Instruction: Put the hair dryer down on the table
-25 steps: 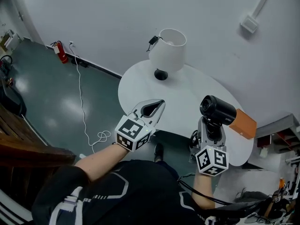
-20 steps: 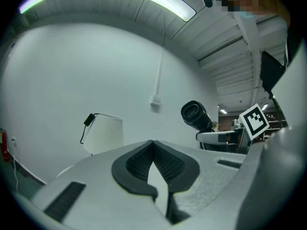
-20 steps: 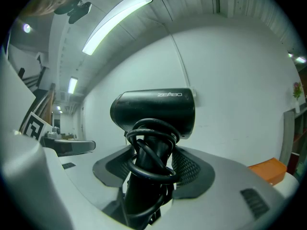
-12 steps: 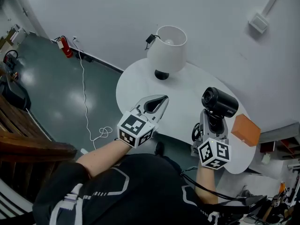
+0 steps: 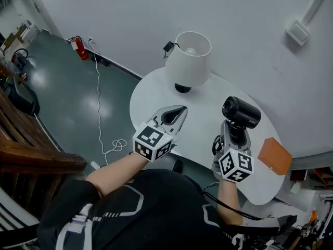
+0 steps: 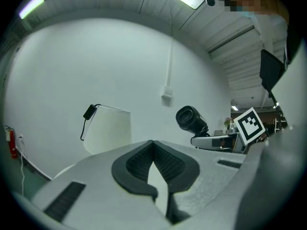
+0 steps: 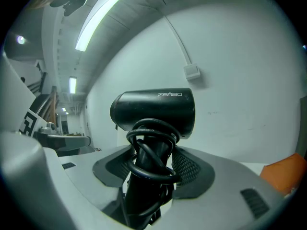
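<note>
A black hair dryer (image 5: 242, 112) stands upright in the air over the near right part of the white oval table (image 5: 204, 104). My right gripper (image 5: 232, 135) is shut on its handle, which has the black cord wound round it (image 7: 151, 163). In the right gripper view the dryer's barrel (image 7: 154, 110) lies crosswise above the jaws. My left gripper (image 5: 178, 112) hovers over the table's near left edge, shut with nothing in it; its pads meet at the tip (image 6: 153, 145). The left gripper view shows the dryer (image 6: 191, 120) off to the right.
A white-shaded lamp (image 5: 188, 60) with a black base stands at the table's far side, seen too from the left gripper as the lamp (image 6: 108, 128). An orange box (image 5: 274, 156) lies at the table's right end. A white cable (image 5: 100, 108) and a red extinguisher (image 5: 80, 47) are on the floor at left.
The view has shifted a little. The right gripper still holds the hair dryer upright, now slightly farther from the orange box. The left gripper has barely moved.
</note>
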